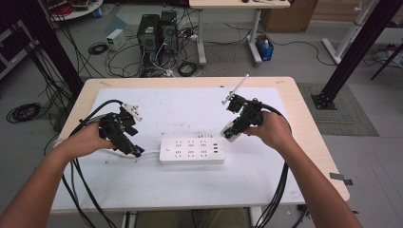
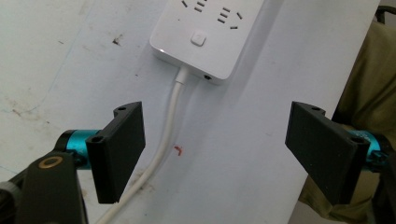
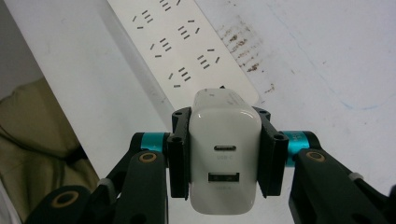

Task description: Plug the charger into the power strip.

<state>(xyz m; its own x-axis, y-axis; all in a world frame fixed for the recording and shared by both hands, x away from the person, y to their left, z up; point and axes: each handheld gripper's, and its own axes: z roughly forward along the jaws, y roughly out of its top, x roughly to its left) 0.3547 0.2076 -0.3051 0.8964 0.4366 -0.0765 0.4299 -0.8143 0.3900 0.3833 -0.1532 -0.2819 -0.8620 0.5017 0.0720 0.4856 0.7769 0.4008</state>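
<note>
A white power strip (image 1: 192,150) lies flat in the middle of the white table cover, with its white cord (image 2: 161,149) leaving its left end. My left gripper (image 1: 136,152) hovers just left of that end, open, its jaws spread either side of the cord (image 1: 149,153) without touching it. In the left gripper view the strip's end with its push button (image 2: 199,37) lies ahead. My right gripper (image 1: 231,130) is shut on a white USB charger (image 3: 225,161), held above the strip's right end (image 3: 187,51). The charger's two USB ports face the right gripper camera.
The table's wooden edge (image 1: 313,128) frames the white cover (image 1: 190,107). Black cables (image 1: 81,185) trail from both grippers over the front edge. On the floor beyond the table stand computer towers (image 1: 156,31), loose cables and a desk leg.
</note>
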